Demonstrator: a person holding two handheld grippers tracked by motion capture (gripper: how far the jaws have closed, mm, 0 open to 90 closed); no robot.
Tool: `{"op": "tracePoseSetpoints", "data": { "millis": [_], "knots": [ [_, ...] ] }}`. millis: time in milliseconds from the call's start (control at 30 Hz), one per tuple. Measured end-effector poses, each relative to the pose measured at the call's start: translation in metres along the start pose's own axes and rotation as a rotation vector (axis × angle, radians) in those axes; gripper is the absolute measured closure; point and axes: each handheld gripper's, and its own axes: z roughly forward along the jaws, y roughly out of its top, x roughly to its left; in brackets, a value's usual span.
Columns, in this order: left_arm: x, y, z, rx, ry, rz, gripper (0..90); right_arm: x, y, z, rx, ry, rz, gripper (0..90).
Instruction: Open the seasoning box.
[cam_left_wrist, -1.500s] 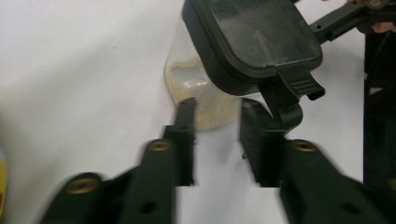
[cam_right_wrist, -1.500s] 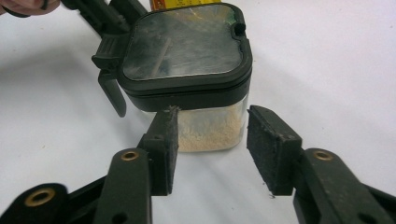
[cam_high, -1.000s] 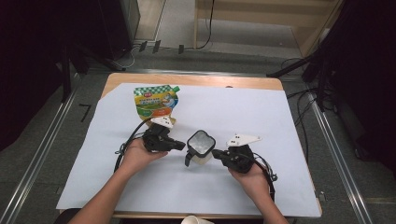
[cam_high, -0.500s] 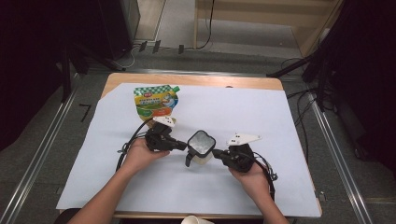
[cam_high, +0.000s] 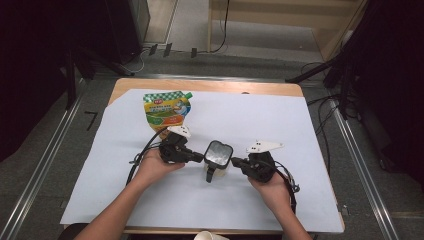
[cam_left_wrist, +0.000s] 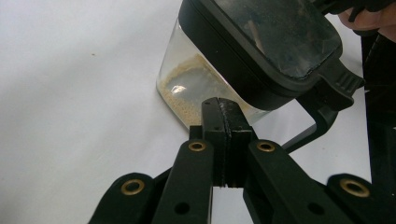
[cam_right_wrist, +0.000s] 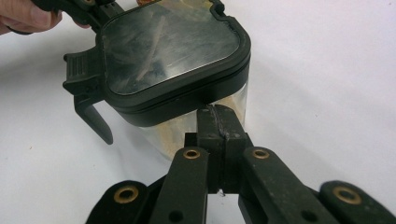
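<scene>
While your two claws, left (cam_high: 201, 158) and right (cam_high: 235, 161), stay closed and empty, one lidded jar (cam_high: 218, 159) stands between them, one pouch (cam_high: 166, 108) beyond the left.

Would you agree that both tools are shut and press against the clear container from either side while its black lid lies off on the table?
Not quite: the black lid sits on the clear container, as the right gripper view shows. The rest holds: the left tool and right tool are shut, one at each side.
</scene>
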Motion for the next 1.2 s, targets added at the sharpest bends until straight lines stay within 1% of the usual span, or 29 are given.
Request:
{"op": "tracePoseSetpoints", "data": {
  "millis": [167,233,500,533,667,800,900,933,1033,1100,1167,1200],
  "knots": [
    [-0.003,0.001,0.001,0.009,-0.005,0.011,90.0,-0.003,0.001,0.000,-0.004,-0.010,0.014,90.0],
    [-0.005,0.001,0.002,0.009,-0.008,0.012,90.0,-0.004,0.001,0.001,-0.006,-0.018,0.026,90.0],
    [-0.008,0.002,0.005,0.016,-0.019,0.019,90.0,-0.009,0.002,0.003,-0.016,-0.041,0.049,90.0],
    [-0.008,0.002,0.006,0.012,-0.024,0.017,90.0,-0.009,0.003,0.004,-0.018,-0.045,0.051,90.0],
    [-0.012,0.003,0.008,0.023,-0.024,0.027,90.0,-0.011,0.005,0.006,-0.016,-0.067,0.057,90.0],
    [-0.014,0.004,0.010,0.026,-0.037,0.034,90.0,-0.015,0.008,0.010,-0.019,-0.075,0.078,90.0],
    [-0.017,0.004,0.012,0.026,-0.042,0.043,90.0,-0.016,0.010,0.013,-0.024,-0.086,0.072,90.0],
    [-0.018,0.005,0.012,0.031,-0.038,0.051,90.0,-0.017,0.010,0.014,-0.030,-0.090,0.070,90.0],
    [-0.019,0.005,0.013,0.031,-0.039,0.050,90.0,-0.020,0.011,0.017,-0.031,-0.079,0.086,90.0],
    [-0.019,0.005,0.014,0.027,-0.053,0.041,90.0,-0.022,0.011,0.018,-0.032,-0.075,0.091,90.0],
    [-0.021,0.005,0.015,0.027,-0.065,0.042,90.0,-0.024,0.011,0.018,-0.031,-0.075,0.089,90.0],
    [-0.021,0.006,0.015,0.027,-0.070,0.049,90.0,-0.024,0.011,0.018,-0.030,-0.077,0.085,90.0]
  ]
}}
